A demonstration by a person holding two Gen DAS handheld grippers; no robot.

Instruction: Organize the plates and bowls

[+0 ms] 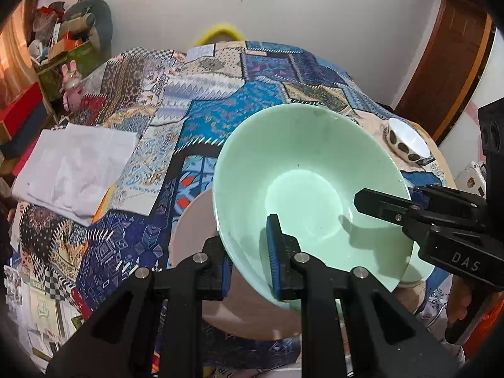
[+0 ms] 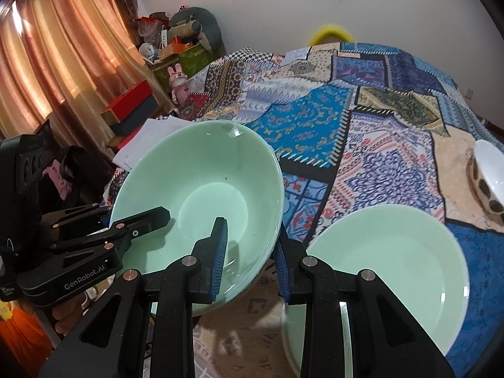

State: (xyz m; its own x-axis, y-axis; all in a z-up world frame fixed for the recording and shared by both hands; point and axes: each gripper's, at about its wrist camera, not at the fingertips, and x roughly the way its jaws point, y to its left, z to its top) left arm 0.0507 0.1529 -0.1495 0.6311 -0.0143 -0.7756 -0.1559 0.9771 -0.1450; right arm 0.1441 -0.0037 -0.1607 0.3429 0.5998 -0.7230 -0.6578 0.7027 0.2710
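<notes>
The pale green bowl [image 2: 201, 195] hangs tilted above the quilted worktop [image 2: 362, 132], both grippers pinching its rim: left gripper [image 1: 249, 261] and right gripper [image 2: 249, 261]. Next, probably, lower it onto the green plate [image 2: 393, 271] at four o'clock.

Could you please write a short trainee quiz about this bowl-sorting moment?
1. True or false: the left hand-held gripper and the right hand-held gripper both clamp the rim of the same green bowl.
2. Which dish lies on the patchwork cloth right of the held bowl in the right wrist view? A) green plate B) red mug C) steel pot
3. What pattern marks the outside of the small white bowl?

Key: 1 true; 2 A; 3 dark oval spots.
</notes>
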